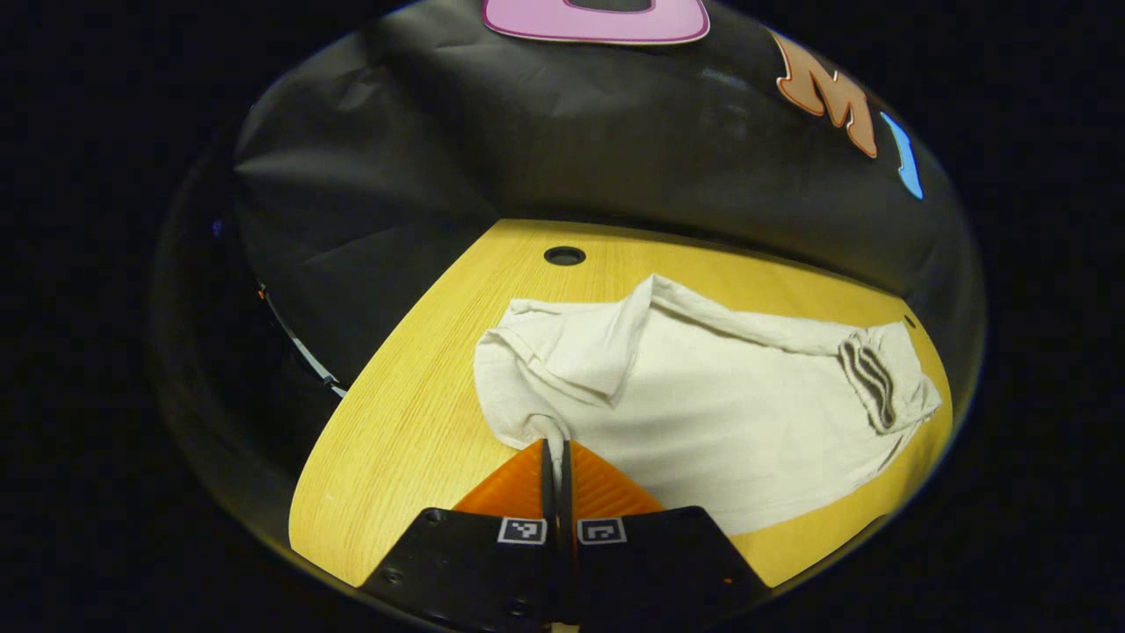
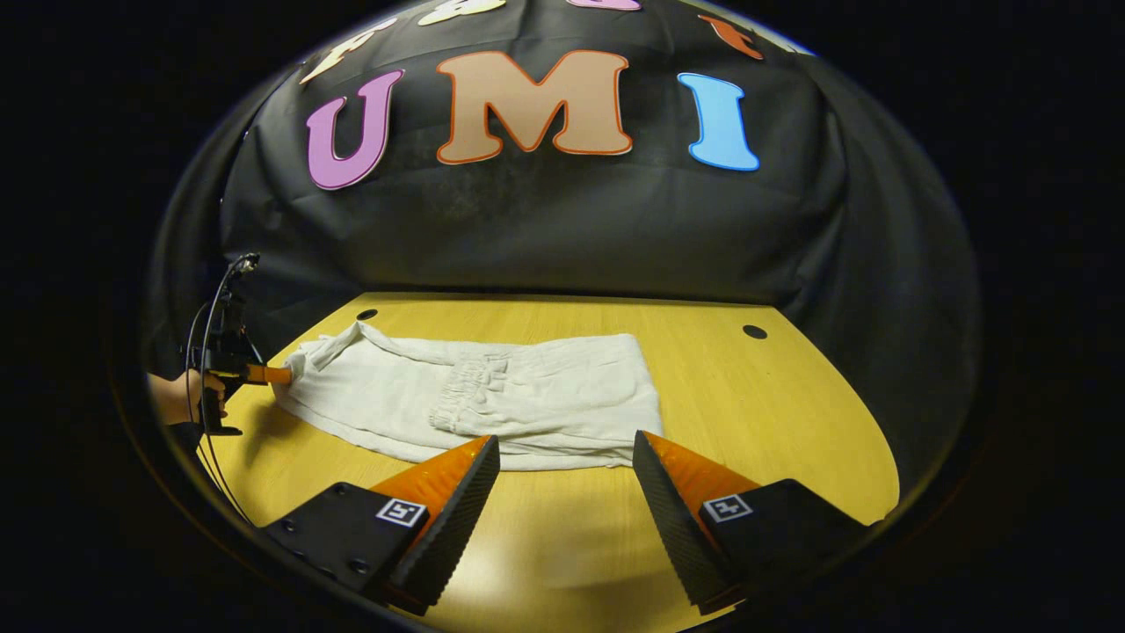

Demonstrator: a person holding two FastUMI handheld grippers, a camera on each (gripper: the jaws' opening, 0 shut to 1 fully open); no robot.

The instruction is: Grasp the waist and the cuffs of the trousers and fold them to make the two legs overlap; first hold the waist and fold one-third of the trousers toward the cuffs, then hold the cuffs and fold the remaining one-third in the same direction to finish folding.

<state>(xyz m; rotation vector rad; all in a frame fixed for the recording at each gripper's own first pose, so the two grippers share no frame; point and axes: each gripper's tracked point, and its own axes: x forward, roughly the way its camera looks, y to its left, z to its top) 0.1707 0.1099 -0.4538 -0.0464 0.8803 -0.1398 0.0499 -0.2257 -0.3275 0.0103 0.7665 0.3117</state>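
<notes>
— Trousers point(image 2: 492, 400): what is hard to make out?
— The cuffs; in the left gripper view the near edge bunches between the left gripper point(image 1: 555, 457)'s closed fingers, so its exact part is unclear.
— Count?
— One pair of white trousers, two grippers, one hand point(image 2: 180, 397).
— Lie?
— Flat on the wooden table point(image 2: 773, 413), long axis across the right gripper view, elastic waist folded mid-length. The right gripper point(image 2: 567, 466) hovers wide open, holding nothing, near the front edge.
</notes>
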